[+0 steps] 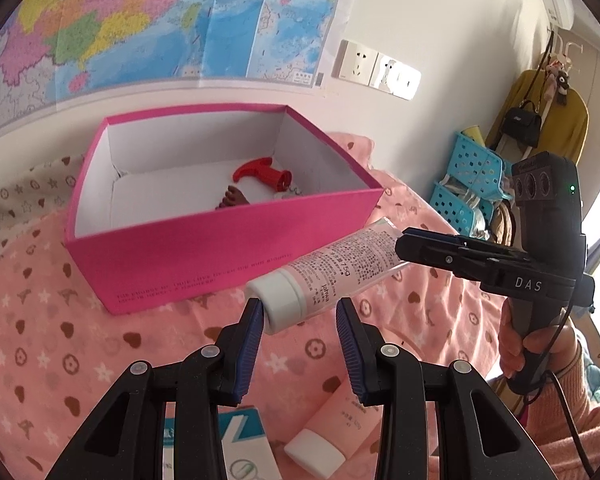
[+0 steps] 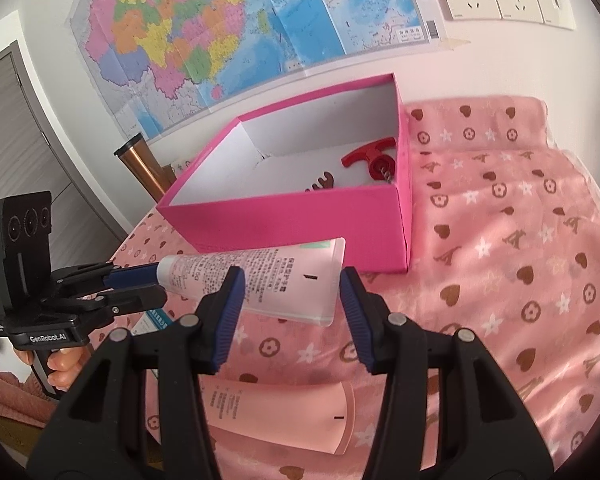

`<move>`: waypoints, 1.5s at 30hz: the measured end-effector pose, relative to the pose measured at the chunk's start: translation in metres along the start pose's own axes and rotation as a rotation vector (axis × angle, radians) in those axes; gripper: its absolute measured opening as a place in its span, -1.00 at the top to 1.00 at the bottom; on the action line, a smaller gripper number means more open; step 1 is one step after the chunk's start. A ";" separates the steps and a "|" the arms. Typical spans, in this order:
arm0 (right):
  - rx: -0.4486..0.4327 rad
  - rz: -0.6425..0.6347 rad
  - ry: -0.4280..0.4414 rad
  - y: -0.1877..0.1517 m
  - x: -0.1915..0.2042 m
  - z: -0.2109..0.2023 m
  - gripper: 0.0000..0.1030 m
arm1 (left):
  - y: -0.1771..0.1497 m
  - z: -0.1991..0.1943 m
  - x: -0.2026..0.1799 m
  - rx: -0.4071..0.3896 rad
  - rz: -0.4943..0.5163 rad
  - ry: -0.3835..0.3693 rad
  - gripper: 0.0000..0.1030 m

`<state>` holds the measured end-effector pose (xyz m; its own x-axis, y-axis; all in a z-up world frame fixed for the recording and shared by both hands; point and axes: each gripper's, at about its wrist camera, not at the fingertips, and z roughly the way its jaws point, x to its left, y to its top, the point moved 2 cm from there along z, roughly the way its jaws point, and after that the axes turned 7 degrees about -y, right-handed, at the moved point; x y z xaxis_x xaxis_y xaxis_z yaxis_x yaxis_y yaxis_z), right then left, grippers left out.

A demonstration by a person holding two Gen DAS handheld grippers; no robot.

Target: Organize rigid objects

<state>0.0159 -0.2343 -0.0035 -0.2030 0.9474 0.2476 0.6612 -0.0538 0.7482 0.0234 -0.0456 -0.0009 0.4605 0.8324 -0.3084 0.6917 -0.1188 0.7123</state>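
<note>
Pink heart-printed bedding (image 2: 500, 264) carries an open pink box (image 2: 300, 224) toward its wall edge, and in front of that box a pink tube (image 2: 268, 280) hangs in the air, the left gripper (image 1: 300, 320) clamped on its white cap (image 1: 280, 300), the right gripper (image 2: 290, 300) clamped on its flat crimped tail. It looks light and squashy mid-body, so the stiff cap and crimp seem the safest holds. Both grippers' contact is partly hidden; the box wall cuts off a red corkscrew (image 1: 260, 176) and brown piece (image 1: 232, 196), while a second tube (image 2: 284, 416) lies half behind the fingers (image 2: 228, 312).

You can read "DAS" on the right gripper (image 1: 404, 250) body, "GenRobot.AI" on the left gripper (image 2: 156, 282) base, and "75g" on the pink tube (image 1: 340, 270).
</note>
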 end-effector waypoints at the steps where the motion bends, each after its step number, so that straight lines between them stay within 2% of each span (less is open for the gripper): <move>1: -0.004 -0.005 -0.002 0.002 0.001 -0.001 -0.02 | 0.002 -0.001 0.000 -0.005 0.003 0.001 0.28; 22: -0.051 -0.047 -0.017 0.033 -0.001 -0.003 -0.02 | 0.034 -0.003 -0.004 -0.065 0.061 0.046 0.28; 45: -0.058 -0.064 -0.042 0.065 -0.009 0.011 -0.02 | 0.060 0.011 0.001 -0.074 0.095 0.093 0.28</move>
<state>0.0691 -0.2428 0.0361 -0.2126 0.9617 0.1728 0.6043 -0.0096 0.7967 0.0720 -0.0580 0.0346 0.4660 0.8663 -0.1800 0.6028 -0.1618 0.7813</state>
